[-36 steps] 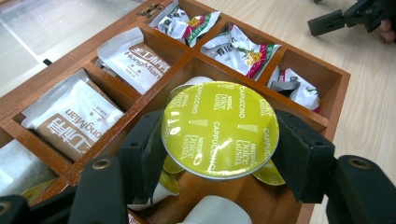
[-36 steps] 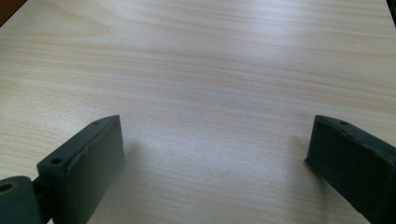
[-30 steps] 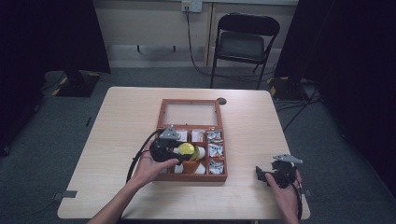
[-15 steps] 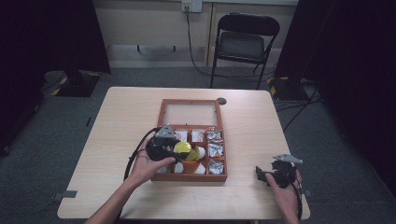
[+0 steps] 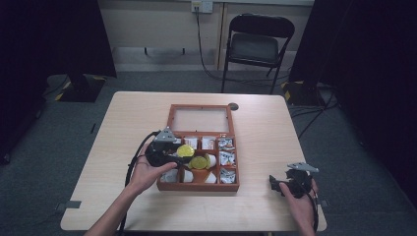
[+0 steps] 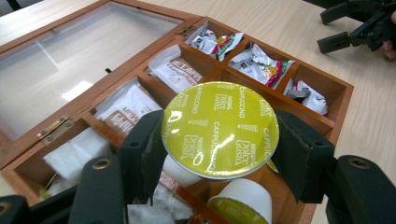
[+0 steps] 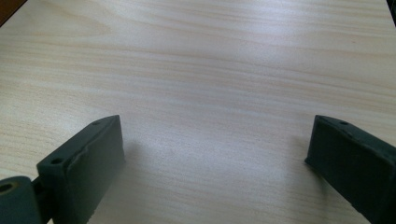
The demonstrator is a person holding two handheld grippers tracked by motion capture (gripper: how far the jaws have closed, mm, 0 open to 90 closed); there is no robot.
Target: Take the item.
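A Dolce Gusto cappuccino capsule (image 6: 219, 130), yellow-green foil lid up, sits clamped between the jaws of your left gripper (image 6: 219, 154) above the wooden compartment box (image 5: 167, 184), over sachets (image 6: 261, 63) and another capsule (image 6: 240, 203). Your right gripper (image 7: 210, 163) rests spread wide and empty on the table (image 7: 210, 56), well apart from the box.

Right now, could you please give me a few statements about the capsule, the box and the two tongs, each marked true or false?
1. The left tongs grip a yellow-lidded capsule. True.
2. The right tongs hold a sachet. False: they are open, with nothing between the jaws, over bare table.
3. The wooden box has its lid shut. False: the glass-paned lid lies open behind it.
4. Sachets lie in some compartments. True.
5. The chair stands beyond the table's far edge. True.
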